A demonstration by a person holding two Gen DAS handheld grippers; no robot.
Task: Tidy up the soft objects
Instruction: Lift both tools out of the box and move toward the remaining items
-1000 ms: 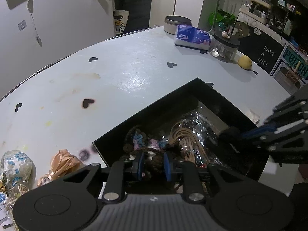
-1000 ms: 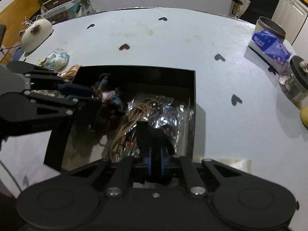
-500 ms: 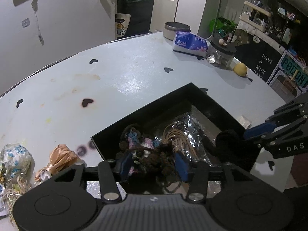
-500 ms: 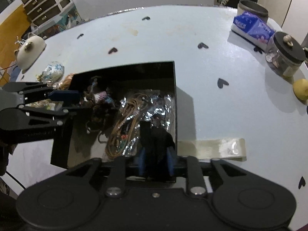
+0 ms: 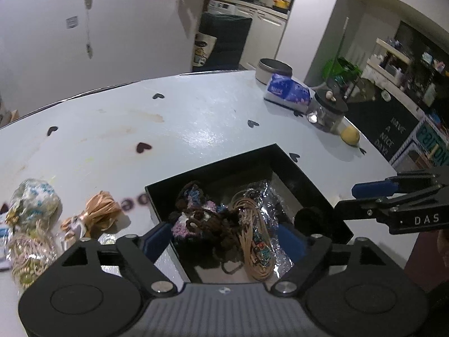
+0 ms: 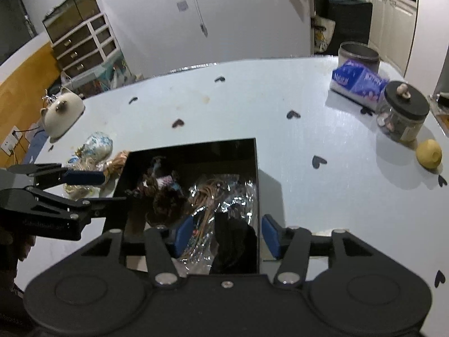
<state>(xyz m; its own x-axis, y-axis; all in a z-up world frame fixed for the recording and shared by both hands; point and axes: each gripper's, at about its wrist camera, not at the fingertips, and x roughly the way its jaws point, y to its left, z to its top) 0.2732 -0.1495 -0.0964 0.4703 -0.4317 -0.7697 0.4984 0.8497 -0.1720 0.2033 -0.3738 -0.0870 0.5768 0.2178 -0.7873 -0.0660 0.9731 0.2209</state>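
Opening over the black box [image 5: 308, 174] on the worktop [image 5: 196, 129], both tongs [image 5: 224, 241] [image 6: 227, 236] hold nothing, while the knitted toy [image 5: 196, 213] inside looks light, squashy and easy to pinch around its middle.

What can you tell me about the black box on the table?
The black box is square, open-topped and shiny-walled, sitting flat on the pale table. Inside lie a dark crocheted bundle, tan cords and crinkly silver wrapping. A black soft thing rests at its near corner. Nothing grips it.
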